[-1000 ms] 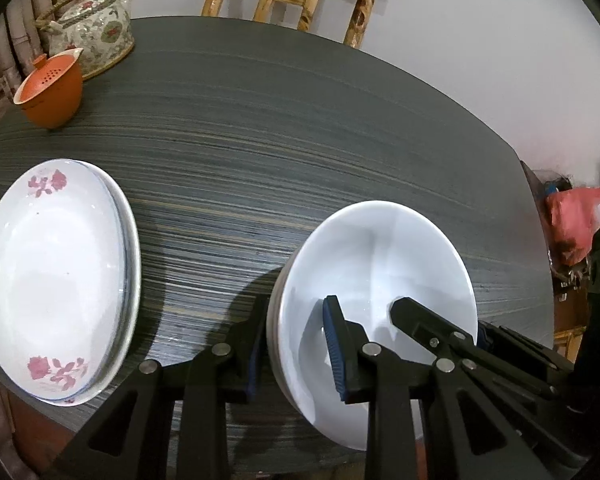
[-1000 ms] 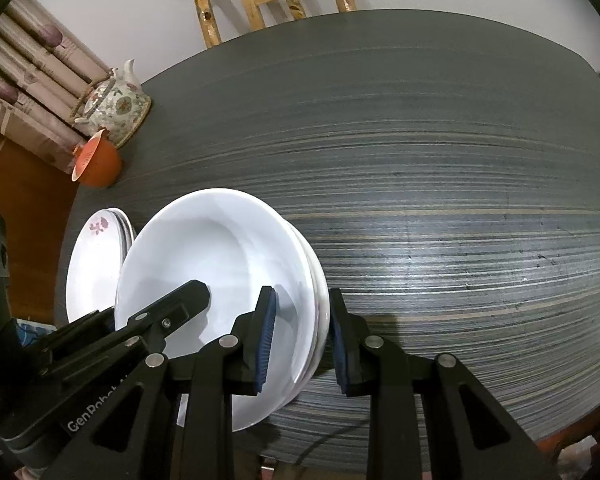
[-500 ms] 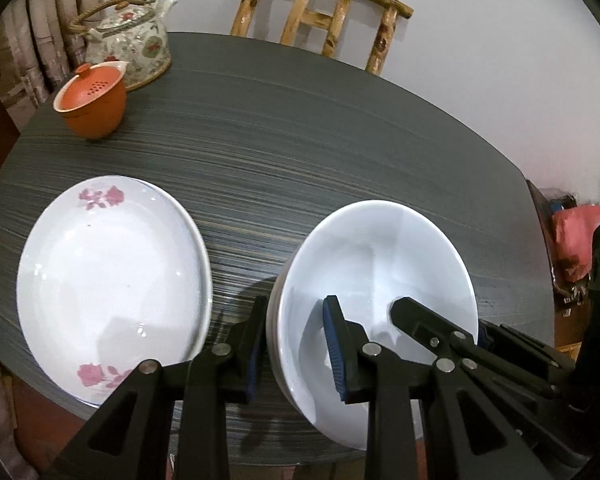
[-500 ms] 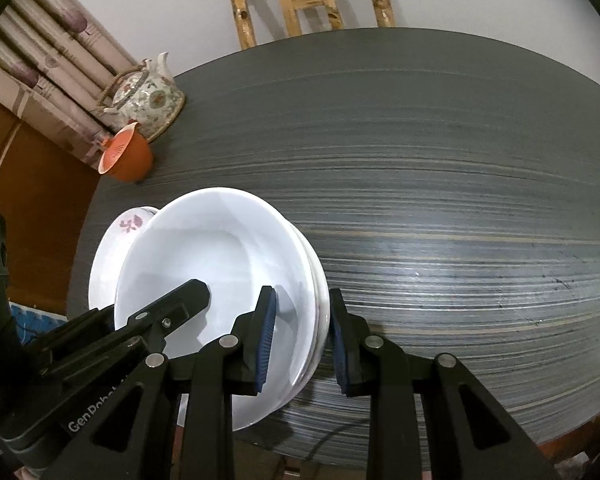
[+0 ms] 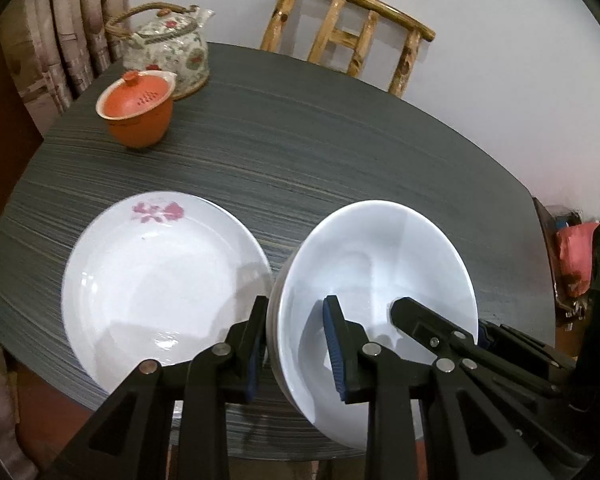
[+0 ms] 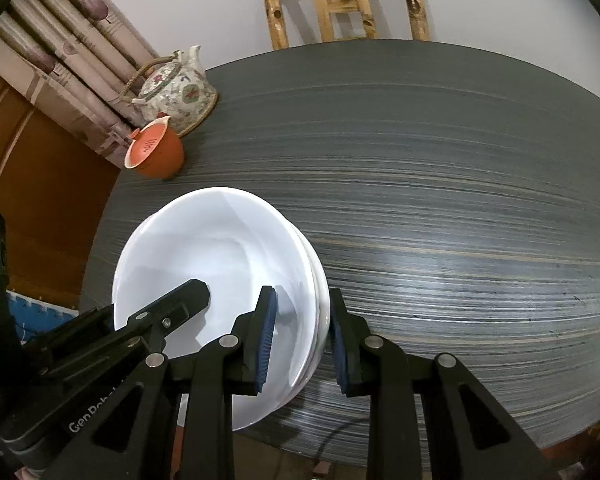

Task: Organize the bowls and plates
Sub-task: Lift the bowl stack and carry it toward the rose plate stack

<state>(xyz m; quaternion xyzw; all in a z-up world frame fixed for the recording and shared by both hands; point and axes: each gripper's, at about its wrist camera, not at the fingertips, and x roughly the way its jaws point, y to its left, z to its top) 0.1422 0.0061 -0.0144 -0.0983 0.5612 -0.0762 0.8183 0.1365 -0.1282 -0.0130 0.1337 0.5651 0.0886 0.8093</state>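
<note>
A stack of plain white bowls (image 5: 374,264) is held between both grippers above the dark table. My left gripper (image 5: 294,344) is shut on the stack's left rim; my right gripper (image 6: 302,340) is shut on its right rim (image 6: 314,292). The right gripper's finger also shows inside the bowl in the left wrist view (image 5: 424,320). A stack of white plates with red flowers (image 5: 160,280) lies on the table just left of the bowls. In the right wrist view the bowls hide these plates.
An orange lidded cup (image 5: 138,110) and a floral teapot (image 5: 168,50) stand at the table's far left. A wooden chair (image 5: 352,36) is behind the dark striped table (image 6: 440,200). The table's near edge is right below the bowls.
The bowls, held in both grippers, have moved left toward the flowered plates, which now sit right beside them. Both grips are unchanged.
</note>
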